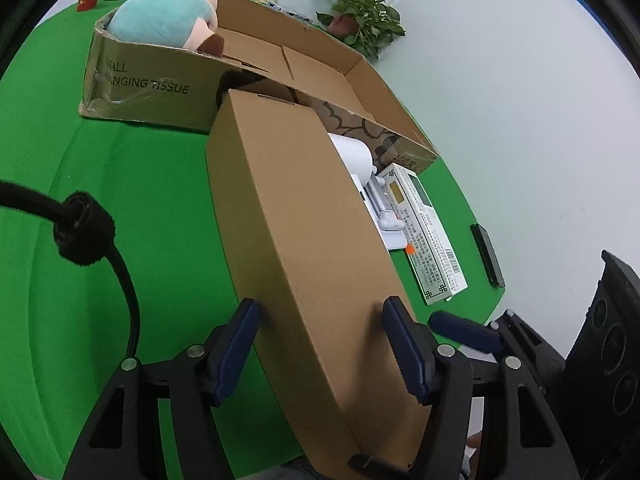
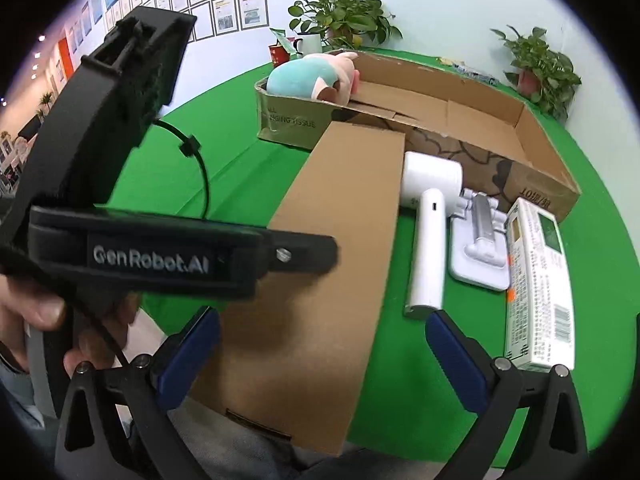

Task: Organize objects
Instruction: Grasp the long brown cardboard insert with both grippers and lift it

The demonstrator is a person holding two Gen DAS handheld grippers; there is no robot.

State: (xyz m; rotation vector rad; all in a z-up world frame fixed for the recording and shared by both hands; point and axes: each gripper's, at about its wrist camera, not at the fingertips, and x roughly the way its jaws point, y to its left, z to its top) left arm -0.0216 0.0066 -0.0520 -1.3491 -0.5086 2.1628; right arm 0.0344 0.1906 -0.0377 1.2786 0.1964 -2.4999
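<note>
A long plain cardboard box (image 1: 304, 248) lies on the green table, also in the right wrist view (image 2: 320, 264). My left gripper (image 1: 320, 352) has a finger on each side of its near end; whether the pads press on it is unclear. My right gripper (image 2: 324, 360) is open just above the box's near end, holding nothing. Right of the box lie a white hair dryer (image 2: 430, 220), a white stand (image 2: 480, 248) and a green-and-white carton (image 2: 536, 280). A large open cardboard tray (image 2: 532, 176) behind holds a plush toy (image 2: 308, 76).
A black flat object (image 1: 486, 256) lies near the table's right edge. Potted plants (image 2: 536, 68) and a red cup (image 2: 278, 56) stand at the back edge. The left gripper's body and the hand holding it (image 2: 120, 208) fill the left of the right wrist view.
</note>
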